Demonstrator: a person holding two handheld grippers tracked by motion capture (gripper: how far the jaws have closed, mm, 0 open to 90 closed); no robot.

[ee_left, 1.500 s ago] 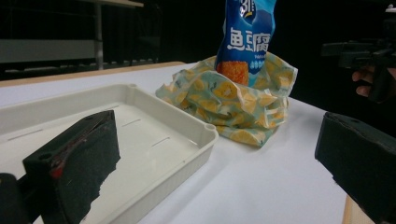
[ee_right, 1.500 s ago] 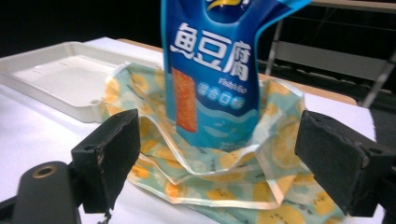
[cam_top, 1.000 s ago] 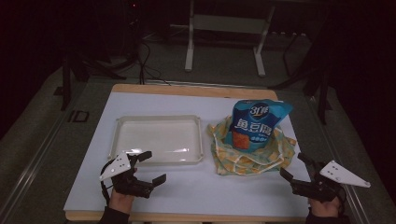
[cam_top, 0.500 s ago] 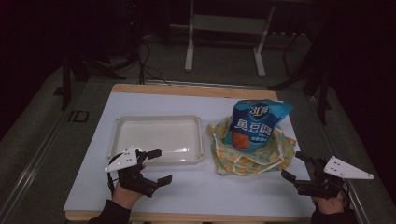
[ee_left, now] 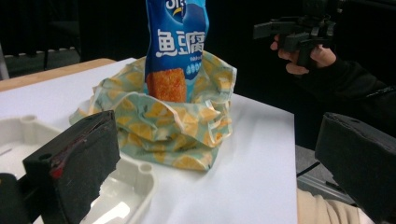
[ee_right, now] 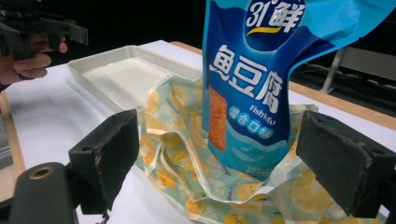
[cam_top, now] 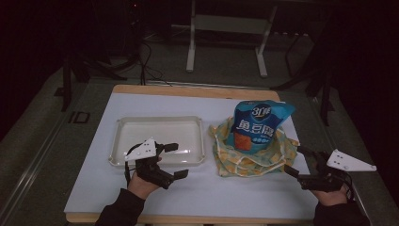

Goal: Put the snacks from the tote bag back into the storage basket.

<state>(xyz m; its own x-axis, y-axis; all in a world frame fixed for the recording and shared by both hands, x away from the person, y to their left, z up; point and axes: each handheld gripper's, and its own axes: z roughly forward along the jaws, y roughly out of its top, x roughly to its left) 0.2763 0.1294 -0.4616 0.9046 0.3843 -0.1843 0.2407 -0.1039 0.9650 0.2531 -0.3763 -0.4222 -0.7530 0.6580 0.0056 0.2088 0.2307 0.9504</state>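
Note:
A blue snack bag (cam_top: 261, 125) stands upright inside a crumpled lemon-print cloth bag (cam_top: 249, 157) on the right half of the white table. In the left gripper view the snack bag (ee_left: 176, 46) rises out of the cloth bag (ee_left: 173, 126) ahead of my jaws. My left gripper (cam_top: 181, 160) is open over the near edge of the white tray (cam_top: 160, 120), holding nothing. My right gripper (cam_top: 292, 160) is open just right of the cloth bag, its jaws pointing at it. In the right gripper view the snack bag (ee_right: 252, 84) and cloth bag (ee_right: 187, 154) lie close ahead between the spread jaws.
The white tray (ee_right: 116, 70) is shallow with nothing in it and sits left of the cloth bag. The table's wooden far edge (cam_top: 188, 90) borders a dark floor with metal stand legs (cam_top: 226, 42). Bare white tabletop (cam_top: 202, 197) runs along the front.
My left gripper has moved forward and right, onto the tray's near edge. The right gripper has shifted only slightly. The bags have not moved.

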